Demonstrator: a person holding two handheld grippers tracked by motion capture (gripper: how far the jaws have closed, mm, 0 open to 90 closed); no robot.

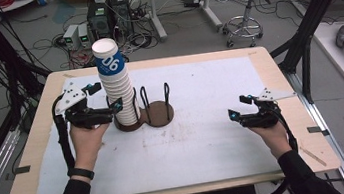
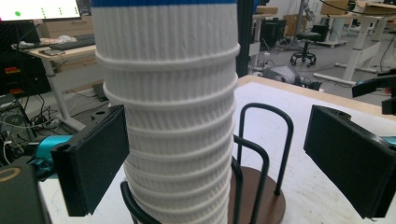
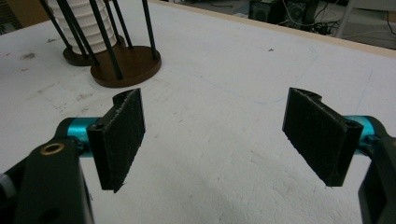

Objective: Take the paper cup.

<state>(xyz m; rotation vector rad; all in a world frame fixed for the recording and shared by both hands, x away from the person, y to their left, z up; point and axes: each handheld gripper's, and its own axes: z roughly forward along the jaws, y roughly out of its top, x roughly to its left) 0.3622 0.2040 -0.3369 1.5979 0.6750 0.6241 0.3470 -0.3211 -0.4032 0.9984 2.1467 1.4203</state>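
A tall stack of white ribbed cups (image 1: 117,86) stands in the left ring of a dark wire holder (image 1: 154,110), at about eleven o'clock from the middle of the tabletop (image 1: 203,123). The top cup carries a blue band with white figures. The stack leans a little, its top tilted toward the far left. The holder has two round brown bases side by side with black wire loops rising from them; the right base is bare.

The left gripper (image 1: 109,97) sits at nine o'clock from the stack, held level, its jaws spread to either side of the lower cups. In the left gripper view the stack (image 2: 170,116) stands between the two black pads: the left pad lies just beside the ribbed wall, perhaps brushing it, though the angle makes contact hard to judge, and the right pad stands well apart. The jaws are not pinching the cups.

The right gripper (image 1: 239,108) rests over the tabletop at about three o'clock, well apart from the holder, its jaws pointing toward it. In the right gripper view the jaws are spread with nothing between them but the white, scuffed surface, and the holder (image 3: 126,65) shows at eleven o'clock.
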